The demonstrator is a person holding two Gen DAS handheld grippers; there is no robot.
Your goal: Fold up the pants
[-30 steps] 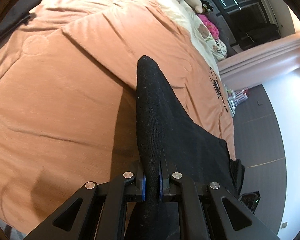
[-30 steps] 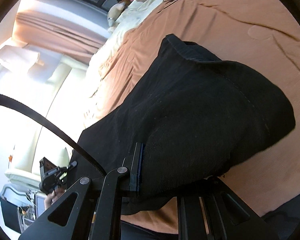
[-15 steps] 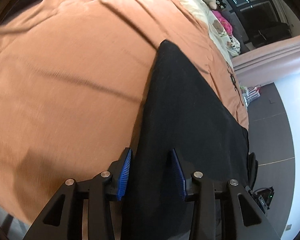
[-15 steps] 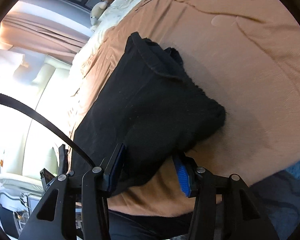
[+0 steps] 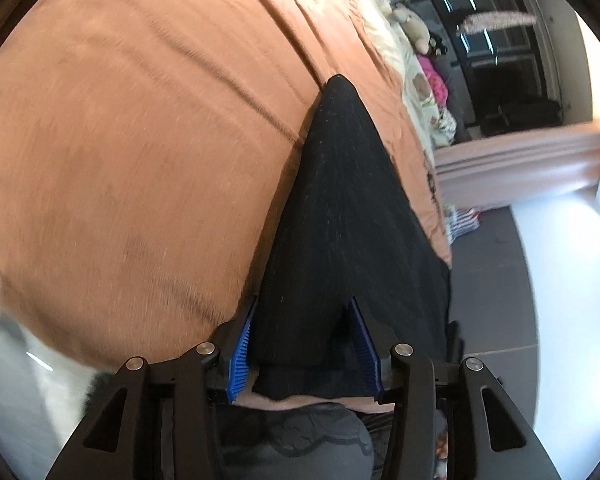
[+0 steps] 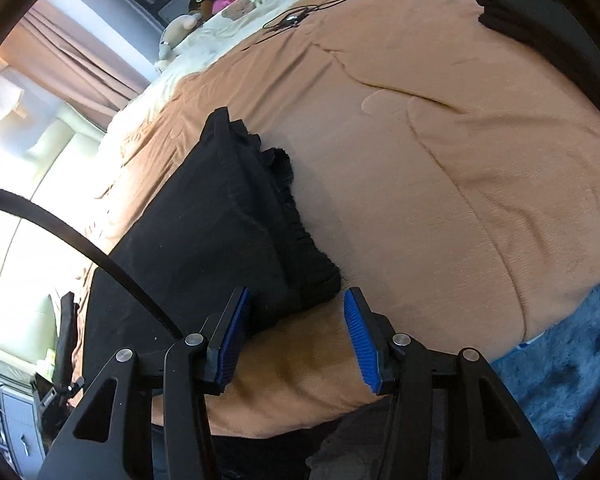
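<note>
Both grippers have let go of the cloth since a second ago, and the fold now lies flat.
The left gripper [image 5: 303,338] and right gripper [image 6: 296,330], jaws just opened, stand released around the black cotton pants [image 6: 220,224] on the orange bed blanket [image 6: 440,168]; next, probably regrasp an edge. No writing readable.

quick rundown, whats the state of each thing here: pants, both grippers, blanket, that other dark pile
black pants: folded over, lying flat on the bed, released
left gripper: open, jaws have just been opening, pants edge between the pads but not pinched
right gripper: open, jaws just opened, pants corner by its left pad, not gripped
orange blanket: spread over the bed, lightly creased
dark folded clothes: stacked at the far edge, untouched
</note>
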